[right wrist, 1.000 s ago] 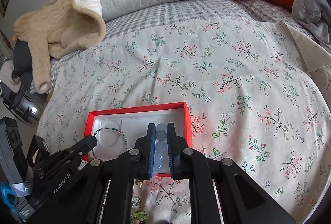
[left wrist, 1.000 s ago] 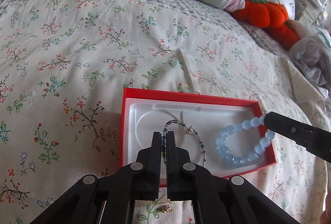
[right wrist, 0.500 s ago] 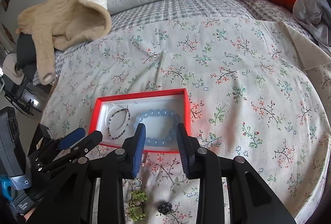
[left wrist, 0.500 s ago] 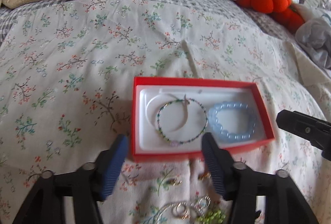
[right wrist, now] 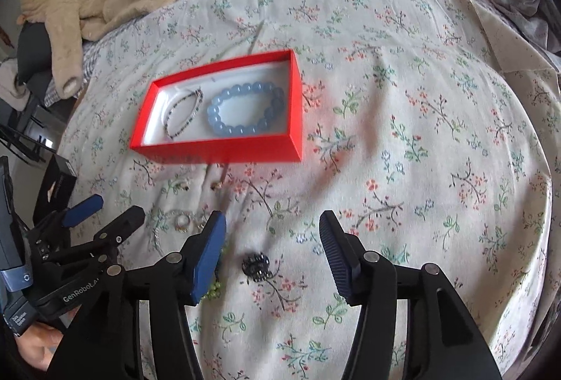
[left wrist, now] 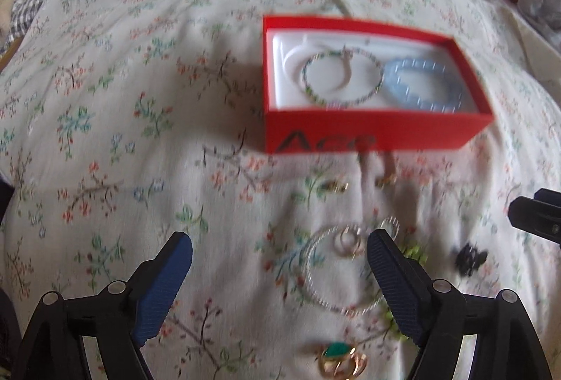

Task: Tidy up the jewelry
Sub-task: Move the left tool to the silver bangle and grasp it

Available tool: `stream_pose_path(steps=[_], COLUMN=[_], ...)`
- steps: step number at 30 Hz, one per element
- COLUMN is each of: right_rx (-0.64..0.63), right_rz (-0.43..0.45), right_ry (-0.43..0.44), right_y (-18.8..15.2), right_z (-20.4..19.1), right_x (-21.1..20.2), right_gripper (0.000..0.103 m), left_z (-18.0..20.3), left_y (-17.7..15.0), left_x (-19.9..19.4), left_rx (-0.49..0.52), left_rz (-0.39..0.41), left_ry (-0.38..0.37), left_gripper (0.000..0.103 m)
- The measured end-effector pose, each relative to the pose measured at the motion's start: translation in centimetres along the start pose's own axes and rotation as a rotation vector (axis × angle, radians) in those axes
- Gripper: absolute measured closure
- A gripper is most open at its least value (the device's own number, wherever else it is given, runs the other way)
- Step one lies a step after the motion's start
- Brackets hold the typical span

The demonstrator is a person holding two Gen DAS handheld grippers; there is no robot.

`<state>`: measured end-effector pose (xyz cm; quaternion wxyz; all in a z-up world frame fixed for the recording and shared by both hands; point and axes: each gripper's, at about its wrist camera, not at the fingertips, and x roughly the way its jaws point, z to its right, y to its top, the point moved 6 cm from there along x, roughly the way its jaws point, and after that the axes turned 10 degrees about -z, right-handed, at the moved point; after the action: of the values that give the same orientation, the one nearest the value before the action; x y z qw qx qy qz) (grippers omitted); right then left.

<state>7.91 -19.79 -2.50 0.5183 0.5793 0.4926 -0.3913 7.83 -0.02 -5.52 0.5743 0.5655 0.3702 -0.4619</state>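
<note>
both claws empty and gaping, loose jewelry lying right under them on the bed

Left claw (left wrist: 279, 269) has just been opening, nothing between its jaws; the silver hoop bangle (left wrist: 345, 269) lies flat just ahead, by its right-hand finger, with the small rings (left wrist: 347, 242) on top. Right claw (right wrist: 272, 252) has just been opening too, and the little black piece (right wrist: 255, 265) sits on the sheet between its fingers, so that hand looks nearer to it. Red box (left wrist: 371, 131) sits further up the bed, long side across, holding the blue bead bracelet (right wrist: 243, 112) and thin beaded bracelet (right wrist: 185, 113). Box front reads something like "Ace", blurred; the left claw's arm says "GenRobot"
</note>
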Motion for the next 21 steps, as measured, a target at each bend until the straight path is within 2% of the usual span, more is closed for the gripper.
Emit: stream_pose_path(steps=[6, 11, 14, 17, 19, 21], right_rx=[-0.011, -0.006, -0.007, -0.001, 0.012, 0.025], right_rz=[-0.068, -0.087, -0.101, -0.115, -0.115, -0.118], right_ry=[-0.037, -0.009, -0.014, -0.011, -0.004, -0.001], right_y=[-1.9, -2.1, -2.1, -2.0, -1.9, -1.8], right_z=[0.5, 0.6, 0.6, 0.8, 0.9, 1.1], right_x=[1.5, 1.9, 2.4, 2.6, 2.7, 2.8], right_gripper=[0.045, 0.045, 0.045, 0.045, 0.045, 0.045], left_z=[-0.8, 0.1, 0.5, 0.9, 1.0, 0.9], left_y=[-1.3, -1.4, -1.5, -1.5, -1.3, -1.0], left_x=[1.1, 1.7, 2.3, 2.9, 3.5, 3.9], left_rx=[-0.047, -0.061, -0.067, -0.062, -0.067, -0.076], left_rz=[-0.072, -0.106, -0.131, -0.145, -0.157, -0.166], left_ry=[-0.051, -0.141, -0.173, -0.187, -0.193, -0.197], left_gripper=[0.018, 0.019, 0.023, 0.031, 0.042, 0.044])
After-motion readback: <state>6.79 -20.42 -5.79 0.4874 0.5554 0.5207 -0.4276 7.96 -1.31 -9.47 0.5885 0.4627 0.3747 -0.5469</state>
